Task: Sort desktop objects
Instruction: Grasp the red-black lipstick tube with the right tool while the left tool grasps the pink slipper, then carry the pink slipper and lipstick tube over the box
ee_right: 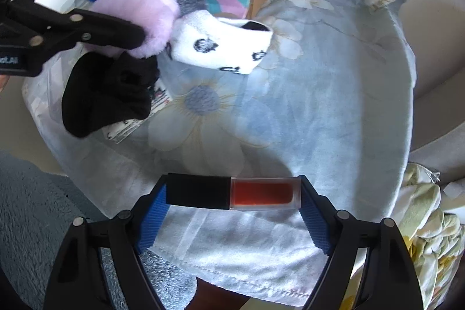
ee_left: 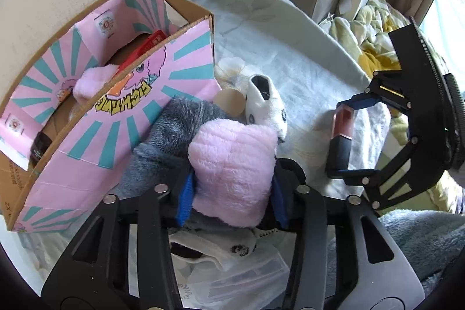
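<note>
Pink plush fills the left gripper point(ee_left: 232, 191): a fluffy pink sock point(ee_left: 232, 161) is clenched between its blue-padded fingers point(ee_left: 186, 196), the gripper being held low and level just beside the box point(ee_left: 122, 118), with its fingers aimed towards the box's pink and teal front wall. A grey sock point(ee_left: 171, 130) is seen under and beside the pink one, against that wall, and a white sock point(ee_right: 221, 48) with black marks lies just beyond, on the pale blue floral cloth point(ee_right: 319, 106). A black sock point(ee_right: 107, 95) is seen below the left gripper in the right wrist view, resting on a clear plastic bag. Inside the box another pink sock point(ee_left: 90, 80), a red item and a dark jar can be made out. The right gripper point(ee_right: 232, 193) is held well to the right of the left one, above the cloth, its fingers turned sideways towards the left gripper; a lip gloss point(ee_right: 235, 192) with a black cap and red tube is grasped endwise between its pads point(ee_right: 154, 211), cap against one pad and tube end against the other. A bed with yellow-green bedding is seen beyond the cloth's edge.
</note>
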The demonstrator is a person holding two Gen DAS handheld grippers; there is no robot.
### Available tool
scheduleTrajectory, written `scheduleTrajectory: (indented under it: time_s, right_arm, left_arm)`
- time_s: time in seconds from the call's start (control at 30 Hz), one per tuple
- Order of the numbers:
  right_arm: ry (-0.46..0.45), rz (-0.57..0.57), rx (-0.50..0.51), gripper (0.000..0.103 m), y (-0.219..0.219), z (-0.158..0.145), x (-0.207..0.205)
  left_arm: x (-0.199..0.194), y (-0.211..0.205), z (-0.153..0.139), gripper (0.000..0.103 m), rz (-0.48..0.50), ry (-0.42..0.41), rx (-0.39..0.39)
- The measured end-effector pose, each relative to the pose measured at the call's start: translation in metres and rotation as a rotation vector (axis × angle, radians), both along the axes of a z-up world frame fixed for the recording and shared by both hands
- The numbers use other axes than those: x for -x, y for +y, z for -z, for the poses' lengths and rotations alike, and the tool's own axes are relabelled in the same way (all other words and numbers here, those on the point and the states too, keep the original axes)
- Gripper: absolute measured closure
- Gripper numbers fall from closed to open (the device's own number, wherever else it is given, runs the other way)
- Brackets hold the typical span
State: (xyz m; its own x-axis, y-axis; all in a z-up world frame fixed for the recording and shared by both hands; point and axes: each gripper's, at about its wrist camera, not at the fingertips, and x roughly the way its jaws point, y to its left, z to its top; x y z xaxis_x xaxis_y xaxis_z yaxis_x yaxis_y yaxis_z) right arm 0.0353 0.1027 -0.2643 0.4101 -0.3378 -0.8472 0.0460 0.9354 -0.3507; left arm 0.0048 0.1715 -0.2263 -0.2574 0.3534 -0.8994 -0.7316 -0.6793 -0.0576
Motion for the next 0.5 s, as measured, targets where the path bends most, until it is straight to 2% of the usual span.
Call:
scheduleTrajectory:
  time_s: [0.2, 0.5]
  right_arm:
    - [-0.016, 0.037, 0.007, 0.023, -0.003, -0.01, 0.005]
    - [-0.022, 0.079, 0.015, 0.023, 0.001, -0.028, 0.001]
  left_arm:
    - [0.002, -0.003, -0.014, 0.066, -0.002, -0.018, -0.039]
    - [0.004, -0.012, -0.036, 0.066, -0.015, -0.003, -0.064]
